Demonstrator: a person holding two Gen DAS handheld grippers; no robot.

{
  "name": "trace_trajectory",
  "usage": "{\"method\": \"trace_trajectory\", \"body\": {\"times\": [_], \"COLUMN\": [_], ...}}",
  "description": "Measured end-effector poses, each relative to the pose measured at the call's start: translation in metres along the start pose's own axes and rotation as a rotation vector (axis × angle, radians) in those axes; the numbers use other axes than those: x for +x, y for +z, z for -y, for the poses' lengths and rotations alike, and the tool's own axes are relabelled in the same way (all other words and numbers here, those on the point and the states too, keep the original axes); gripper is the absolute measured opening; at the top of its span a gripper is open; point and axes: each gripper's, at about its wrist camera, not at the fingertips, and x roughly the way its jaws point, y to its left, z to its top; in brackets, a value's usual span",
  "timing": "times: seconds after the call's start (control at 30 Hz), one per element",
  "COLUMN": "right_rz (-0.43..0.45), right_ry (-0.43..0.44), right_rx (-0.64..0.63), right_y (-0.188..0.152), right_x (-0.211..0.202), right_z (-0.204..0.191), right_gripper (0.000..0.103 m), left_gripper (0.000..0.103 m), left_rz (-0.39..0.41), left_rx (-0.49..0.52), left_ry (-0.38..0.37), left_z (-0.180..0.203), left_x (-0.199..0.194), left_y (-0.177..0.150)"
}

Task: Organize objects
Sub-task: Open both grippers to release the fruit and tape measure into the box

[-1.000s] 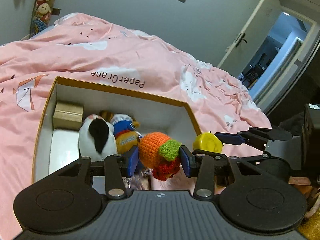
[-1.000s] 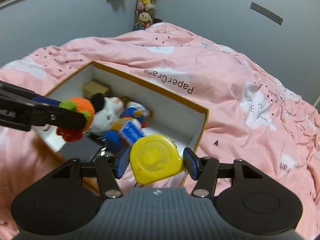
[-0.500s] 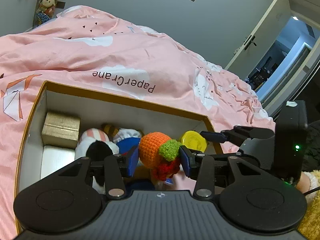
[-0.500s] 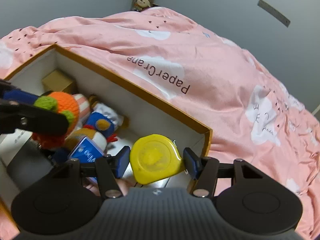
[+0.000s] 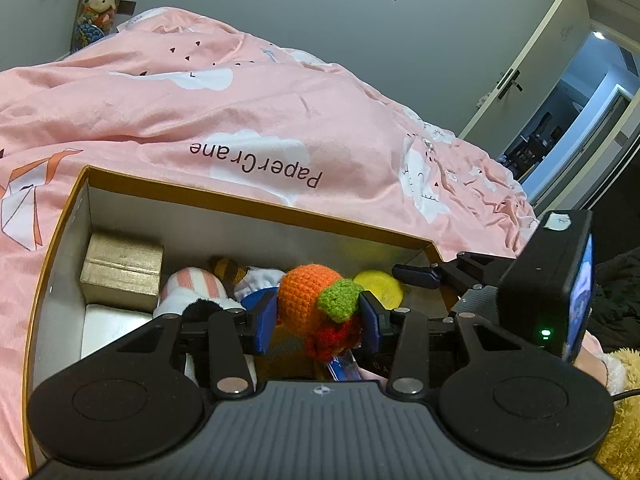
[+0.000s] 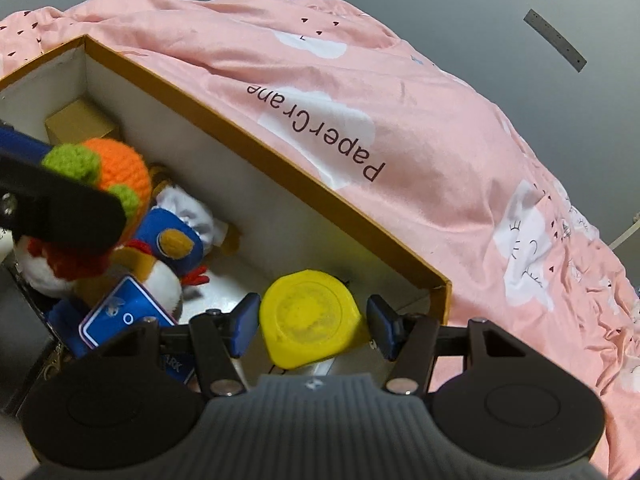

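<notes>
We see the crocheted orange toy (image 5: 310,300) pinched in the left gripper (image 5: 318,320), jaws partway closed on its sides; green leaf faces right, red bit hangs down, no clear long axis. It's over the box (image 5: 248,204), above the plush toys (image 6: 172,240). Right gripper (image 6: 312,322) clamps the yellow tape measure (image 6: 312,316), flat face toward cam, at the box's right end near the corner. Vs 1 s ago: both sit lower and further inside the box; grips unchanged.

The left gripper (image 6: 80,216) hides much of the crocheted toy (image 6: 120,168).
</notes>
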Motion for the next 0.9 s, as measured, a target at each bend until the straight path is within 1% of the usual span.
{"method": "trace_trajectory", "body": {"times": [0.23, 0.37, 0.47, 0.57, 0.67, 0.73, 0.8, 0.83, 0.9], "right_rz": [0.032, 0.084, 0.132, 0.167, 0.179, 0.172, 0.143, 0.129, 0.116], "right_ry": [-0.012, -0.022, -0.056, -0.091, -0.116, -0.152, -0.217, -0.232, -0.219], "right_rx": [0.002, 0.001, 0.014, 0.076, 0.140, 0.179, 0.230, 0.258, 0.331], "right_y": [-0.002, -0.010, -0.018, -0.024, -0.029, -0.033, -0.037, -0.038, -0.044], "right_x": [-0.016, -0.040, -0.059, -0.073, -0.078, -0.079, -0.077, -0.075, -0.073], "right_z": [0.007, 0.008, 0.012, 0.020, 0.028, 0.031, 0.033, 0.034, 0.036], "right_gripper": [0.060, 0.060, 0.060, 0.061, 0.061, 0.061, 0.061, 0.062, 0.063], "left_gripper": [0.050, 0.050, 0.050, 0.050, 0.050, 0.050, 0.050, 0.050, 0.050], "left_rz": [0.003, 0.008, 0.012, 0.012, 0.003, -0.008, -0.016, -0.020, -0.030], "left_rx": [0.014, 0.046, 0.068, 0.092, 0.110, 0.120, 0.137, 0.144, 0.153], "left_ry": [0.001, 0.000, -0.011, -0.009, 0.007, 0.016, 0.034, 0.040, 0.040], "left_z": [0.004, 0.013, 0.022, 0.030, 0.033, 0.034, 0.035, 0.035, 0.035], "left_x": [0.004, 0.009, 0.014, 0.020, 0.029, 0.035, 0.041, 0.044, 0.049], "left_y": [0.003, 0.008, 0.011, 0.014, 0.015, 0.014, 0.013, 0.012, 0.010]}}
